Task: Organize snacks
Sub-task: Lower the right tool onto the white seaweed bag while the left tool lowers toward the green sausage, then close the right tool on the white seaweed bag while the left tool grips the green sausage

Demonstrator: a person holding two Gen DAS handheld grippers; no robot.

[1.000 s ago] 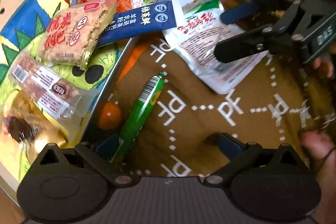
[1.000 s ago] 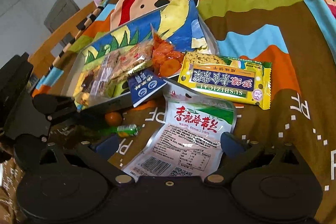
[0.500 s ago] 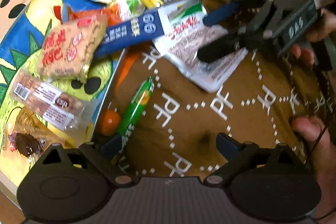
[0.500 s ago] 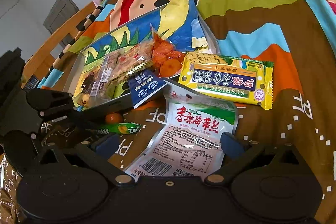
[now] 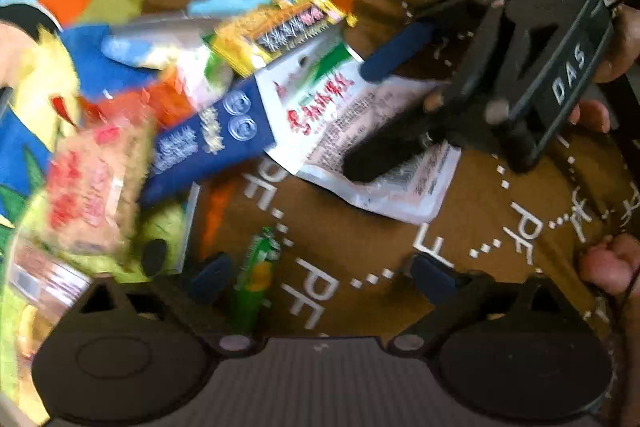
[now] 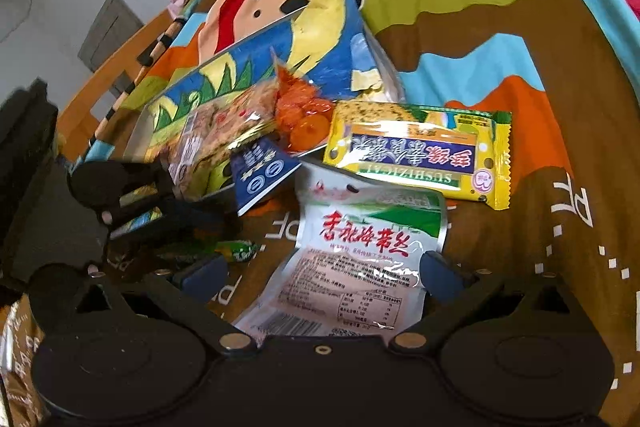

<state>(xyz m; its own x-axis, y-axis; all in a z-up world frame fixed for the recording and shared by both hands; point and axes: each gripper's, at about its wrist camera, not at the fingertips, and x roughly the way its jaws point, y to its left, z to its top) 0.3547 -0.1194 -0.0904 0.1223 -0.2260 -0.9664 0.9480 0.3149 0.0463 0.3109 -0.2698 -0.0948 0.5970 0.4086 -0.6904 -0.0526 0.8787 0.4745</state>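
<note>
A green sausage stick (image 5: 256, 279) lies on the brown cloth between the fingers of my left gripper (image 5: 320, 277), close to the left pad. The jaws are closing, and neither pad presses on the stick. In the right wrist view the left gripper (image 6: 200, 227) hangs over the green stick (image 6: 236, 251). My right gripper (image 6: 324, 275) stands open, with a white seaweed packet (image 6: 360, 247) flat between its fingers. The left wrist view shows the right gripper (image 5: 384, 107) low over that white packet (image 5: 380, 155).
A printed metal tray (image 6: 136, 143) on the left holds a rice cracker pack (image 5: 92, 187), an orange snack bag (image 6: 300, 115) and other packets. A blue sachet (image 6: 260, 175) overhangs its rim. A yellow packet (image 6: 416, 155) lies on the cloth behind the white one. A wooden chair stands far left.
My left gripper has shifted and rolled, so the green stick now lies between its fingers and the small orange ball has left its view. The right gripper has stayed over the white packet.
</note>
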